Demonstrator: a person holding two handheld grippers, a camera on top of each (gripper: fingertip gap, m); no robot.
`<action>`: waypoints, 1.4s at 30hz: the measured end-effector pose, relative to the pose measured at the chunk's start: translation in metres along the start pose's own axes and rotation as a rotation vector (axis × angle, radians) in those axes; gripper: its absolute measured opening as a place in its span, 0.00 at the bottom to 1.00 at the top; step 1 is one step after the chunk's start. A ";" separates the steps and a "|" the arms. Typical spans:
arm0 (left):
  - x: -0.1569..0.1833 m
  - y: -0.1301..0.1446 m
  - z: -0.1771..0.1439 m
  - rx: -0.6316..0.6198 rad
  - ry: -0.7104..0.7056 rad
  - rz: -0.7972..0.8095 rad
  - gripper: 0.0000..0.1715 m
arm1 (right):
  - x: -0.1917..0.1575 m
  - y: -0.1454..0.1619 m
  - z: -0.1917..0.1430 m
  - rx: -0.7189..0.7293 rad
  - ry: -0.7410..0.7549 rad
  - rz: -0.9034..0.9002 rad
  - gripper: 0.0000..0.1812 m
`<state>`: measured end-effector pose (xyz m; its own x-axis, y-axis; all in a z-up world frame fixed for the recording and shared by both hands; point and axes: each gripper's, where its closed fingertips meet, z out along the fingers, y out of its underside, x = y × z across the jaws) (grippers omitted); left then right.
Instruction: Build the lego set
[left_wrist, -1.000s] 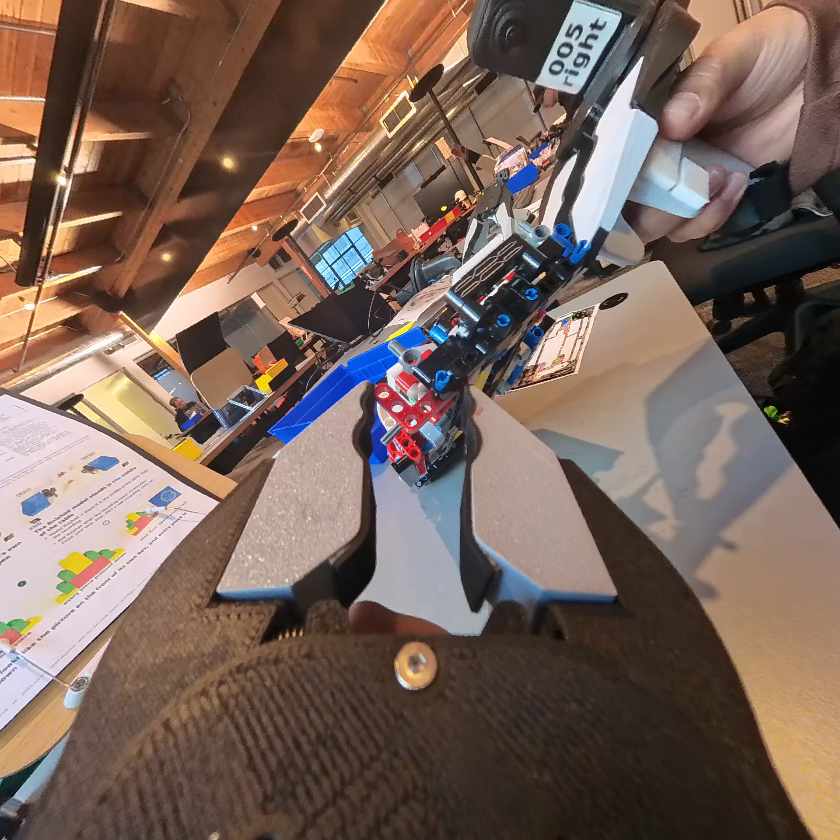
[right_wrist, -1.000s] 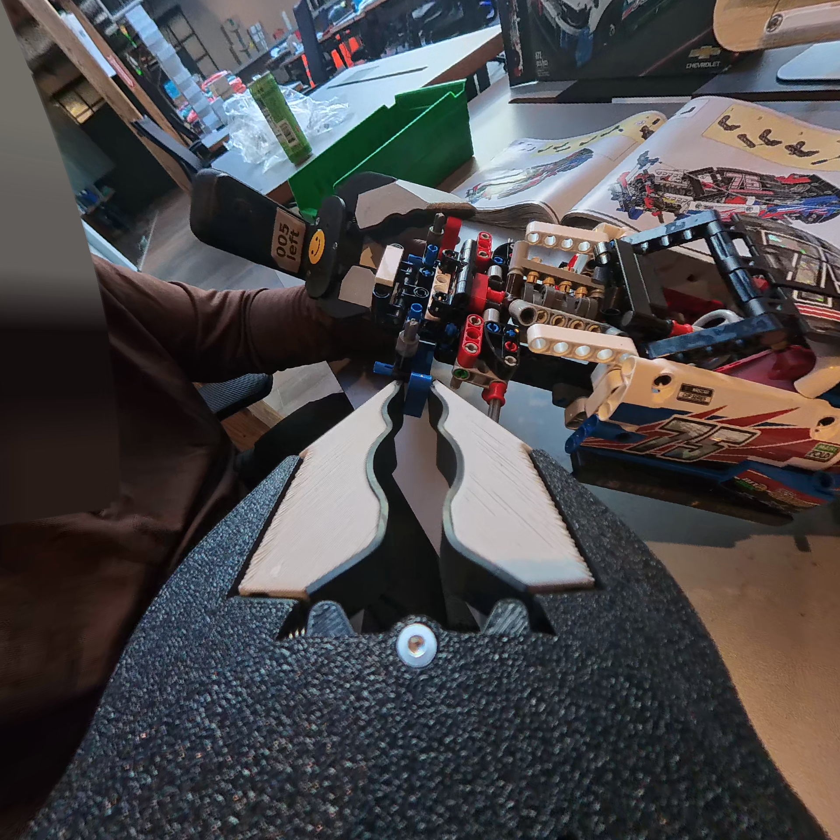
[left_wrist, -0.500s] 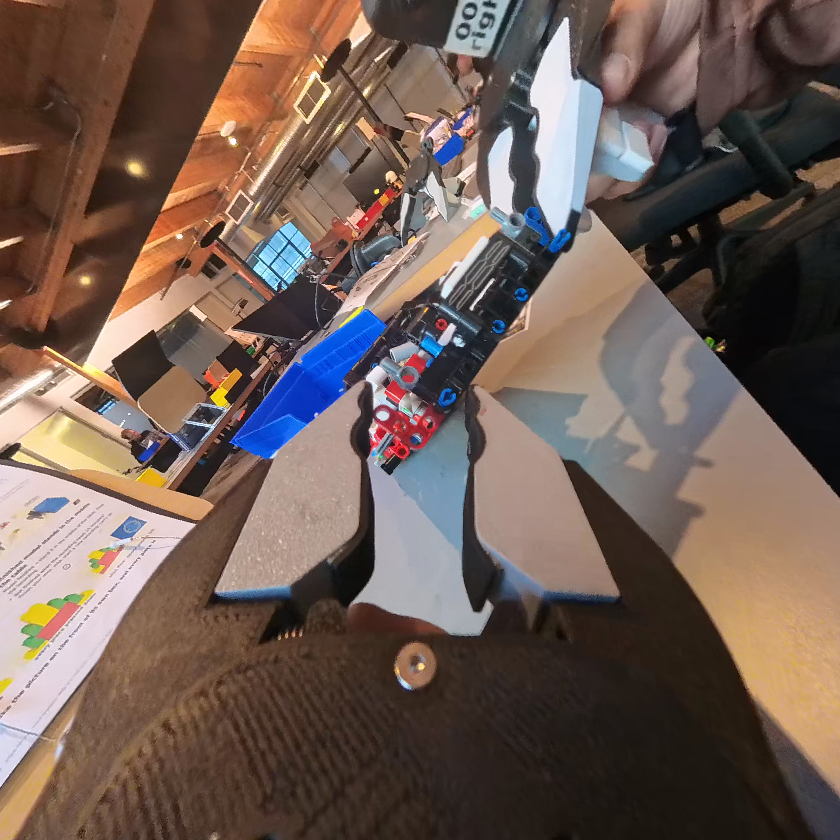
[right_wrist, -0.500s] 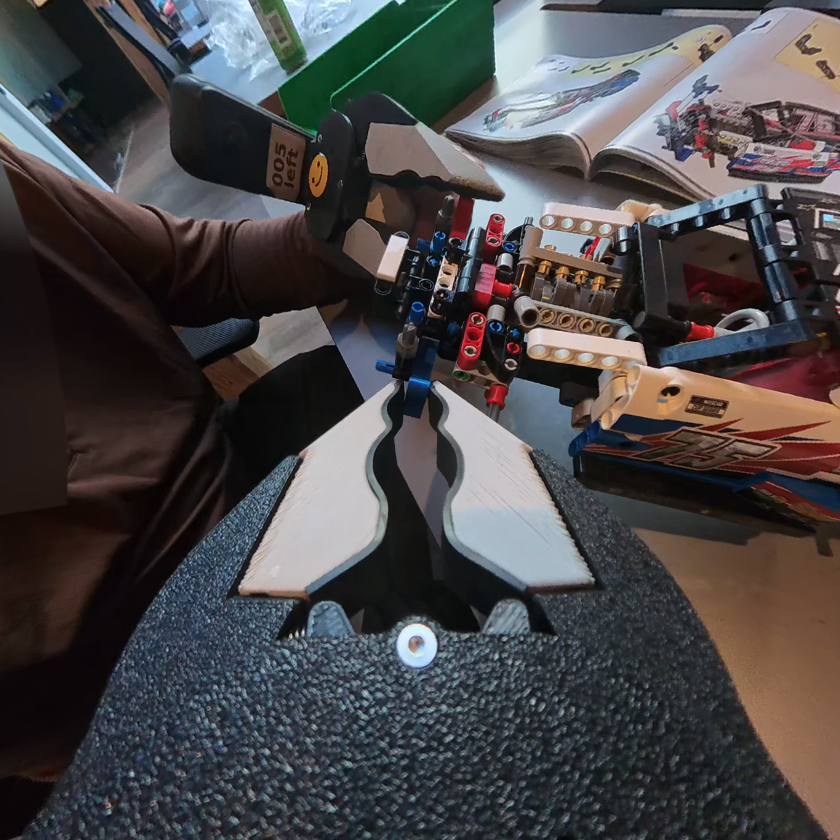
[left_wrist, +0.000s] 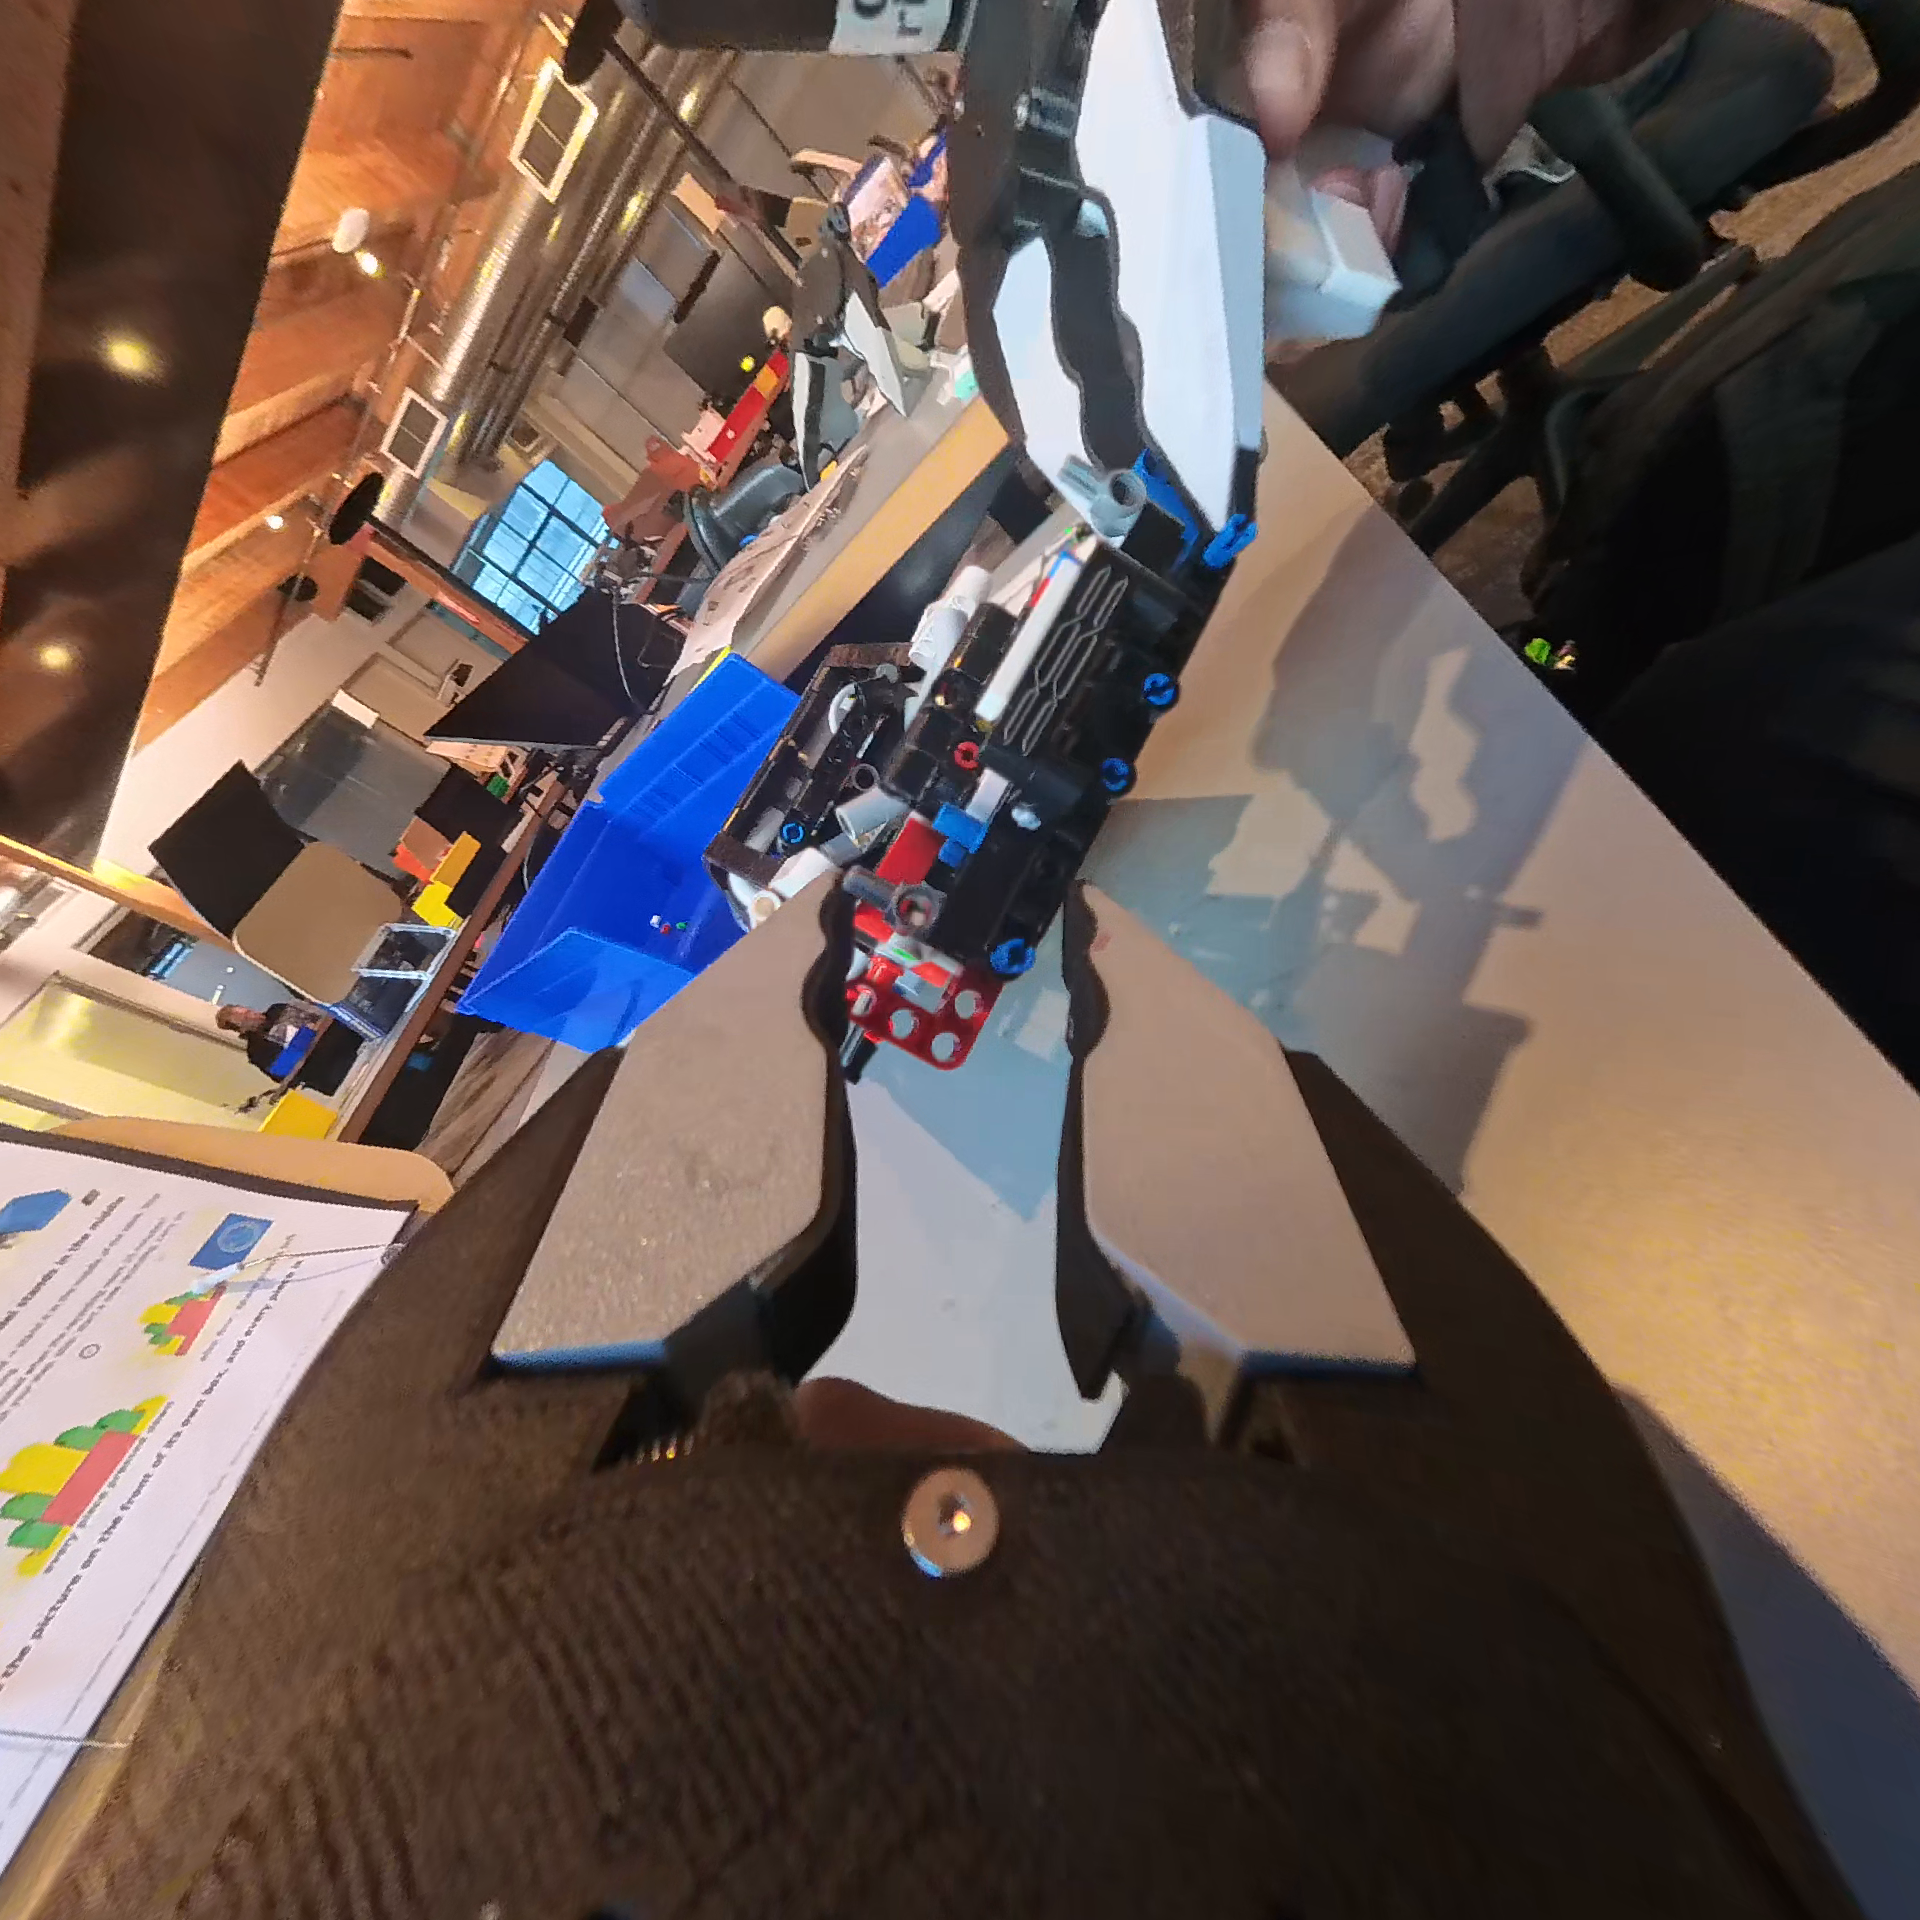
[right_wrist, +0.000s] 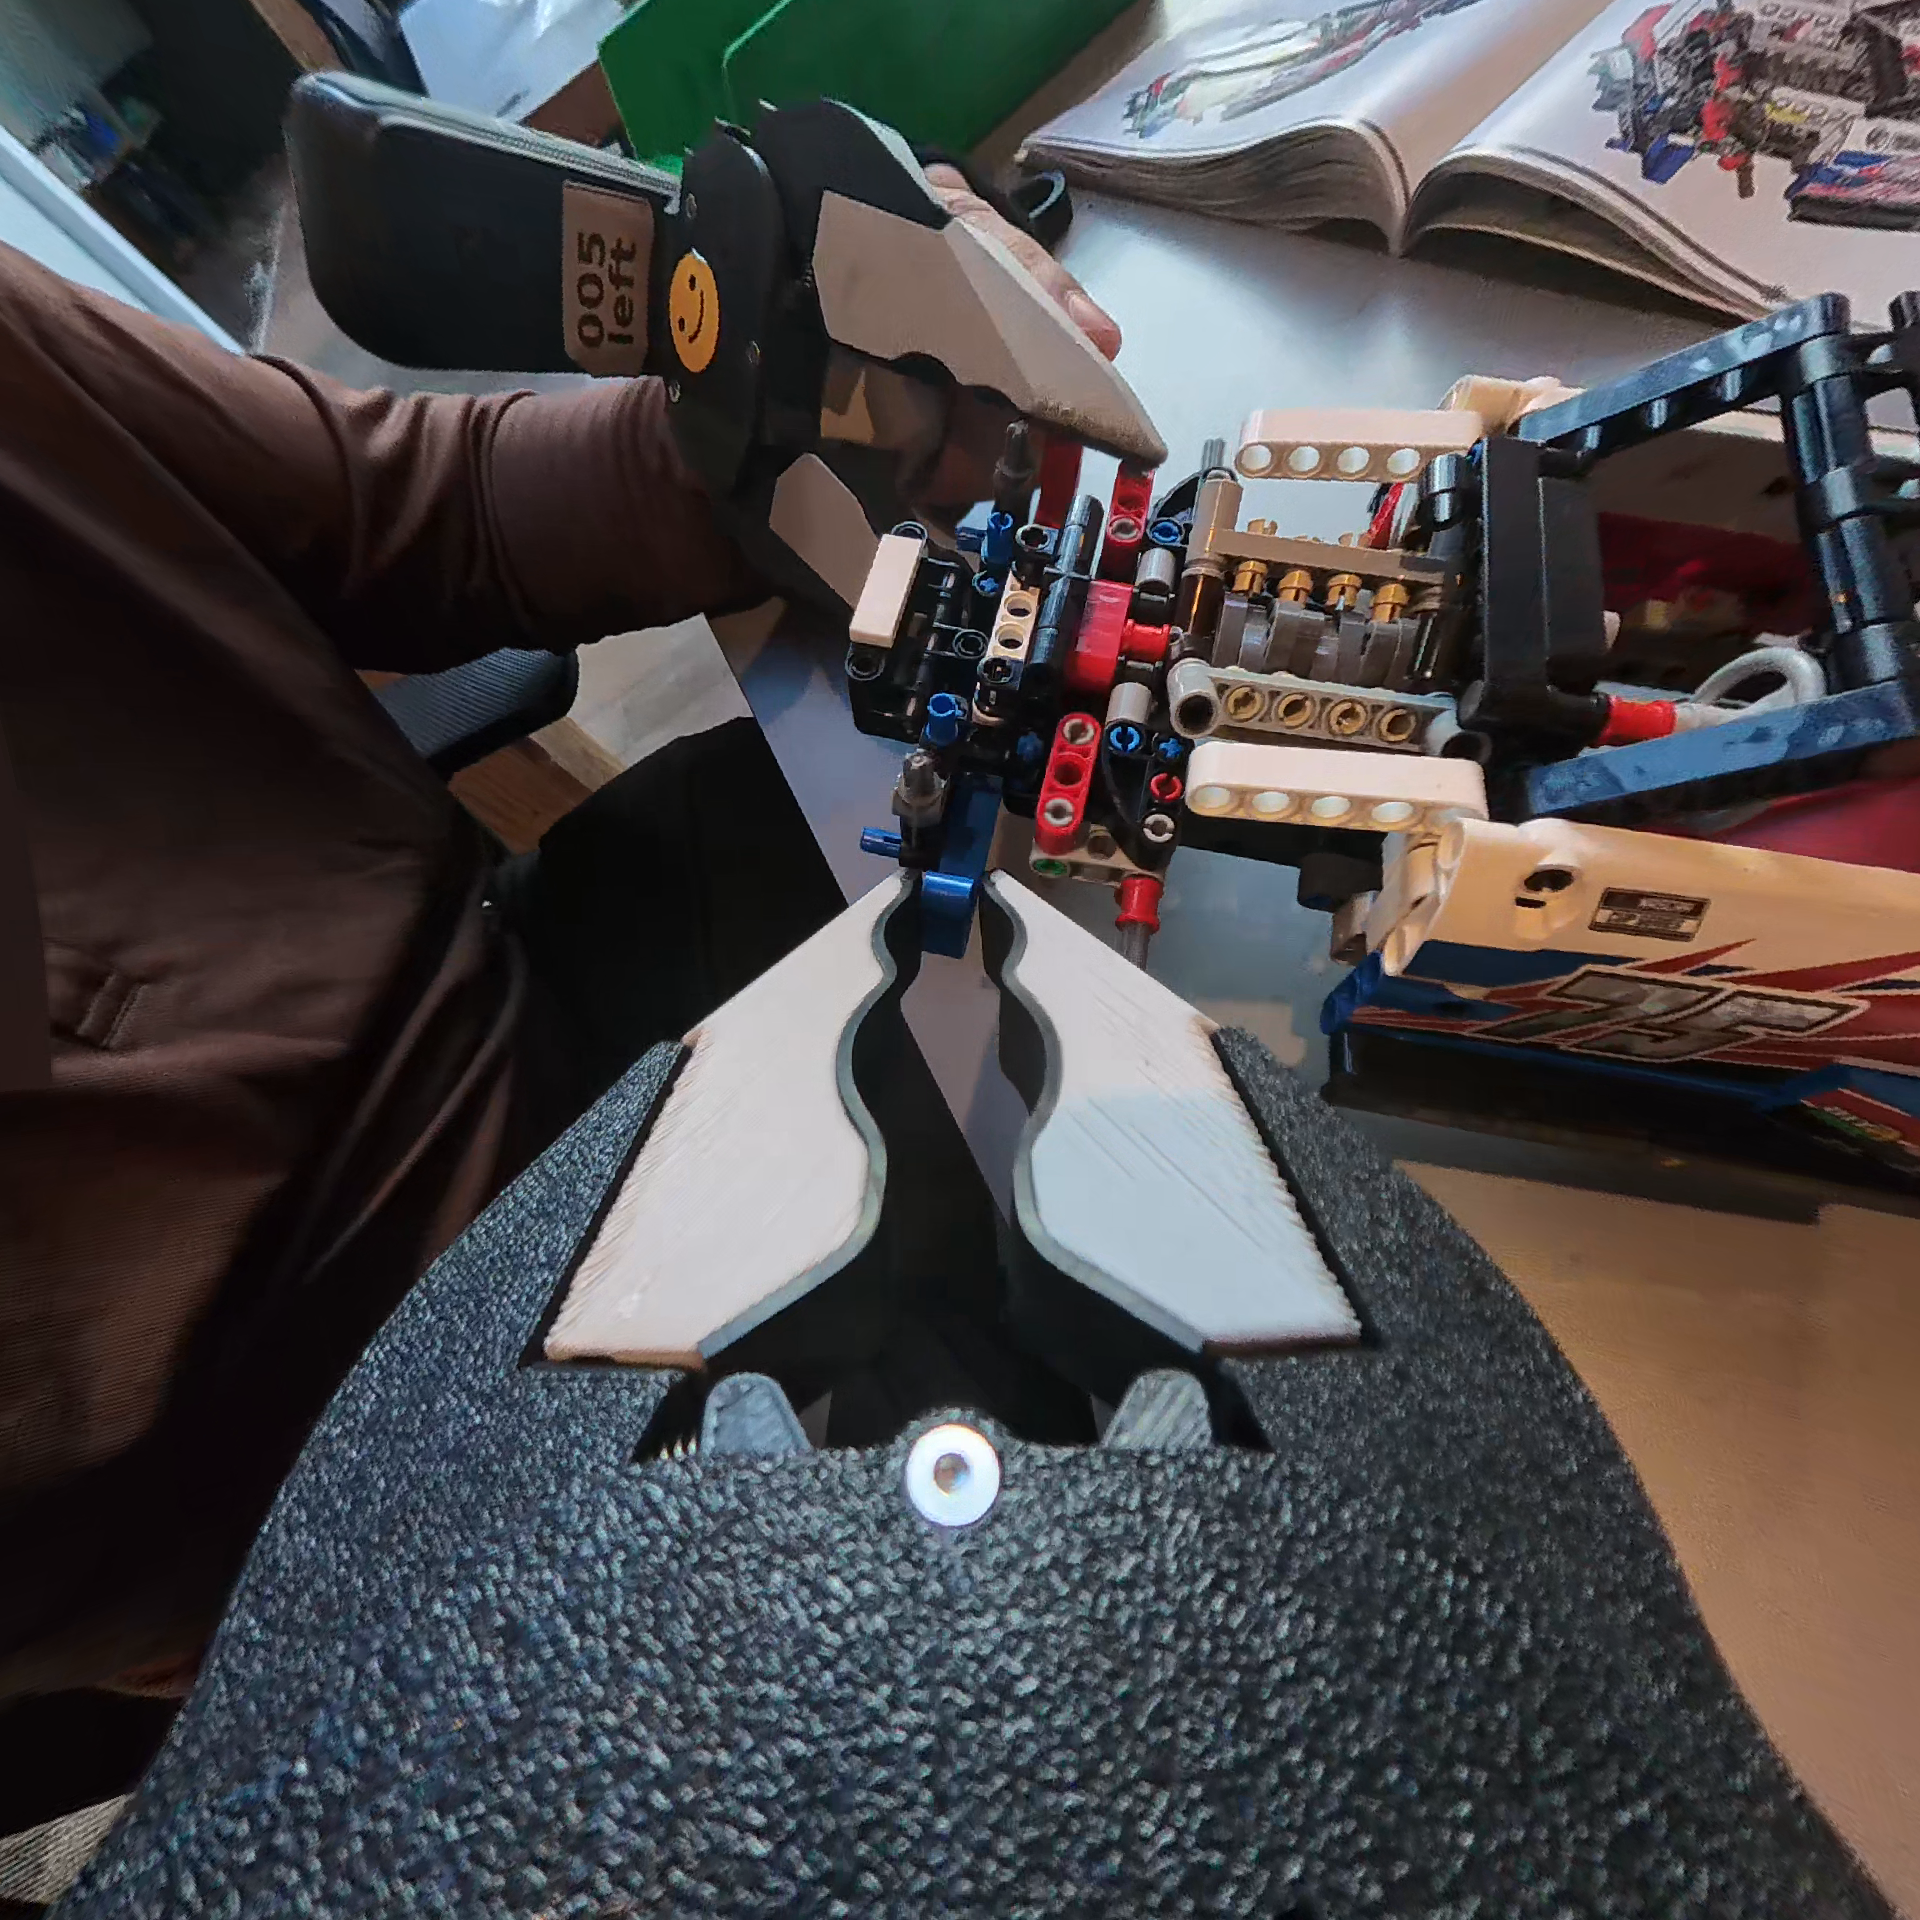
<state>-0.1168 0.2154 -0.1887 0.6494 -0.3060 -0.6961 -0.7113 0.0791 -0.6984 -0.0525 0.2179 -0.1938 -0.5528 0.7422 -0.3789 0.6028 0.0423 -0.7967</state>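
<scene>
Jaws of the right gripper (right_wrist: 948, 896) pinched a blue piece (right_wrist: 951, 868) on the lego car (right_wrist: 1247, 665). Left gripper (left_wrist: 948, 940) clamped the car's red-and-black end, above the table (left_wrist: 1558, 1195).

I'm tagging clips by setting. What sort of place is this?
Probably a shared workshop or lab office: exposed wood ceiling, rows of desks with monitors, and plastic parts bins.

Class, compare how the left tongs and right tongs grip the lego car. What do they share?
Left tongs spread wide across the red-and-black end of the partly built multicoloured lego car; right tongs nearly closed, pinching one small blue plastic piece. Both grip the same end.
</scene>
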 end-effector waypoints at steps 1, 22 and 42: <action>0.001 0.001 0.000 -0.005 0.001 0.004 0.22 | 0.001 0.001 0.001 -0.002 -0.001 0.003 0.06; 0.050 0.050 -0.007 -0.229 0.162 0.221 0.23 | 0.017 0.053 0.034 -0.113 0.252 -0.152 0.05; 0.078 0.040 -0.023 -0.230 0.360 0.063 0.22 | 0.017 0.062 0.020 -0.138 0.321 -0.196 0.05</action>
<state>-0.1007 0.1731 -0.2669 0.4964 -0.6221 -0.6054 -0.8147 -0.0931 -0.5724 -0.0364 0.2195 -0.2589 -0.4699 0.8817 -0.0423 0.5874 0.2766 -0.7605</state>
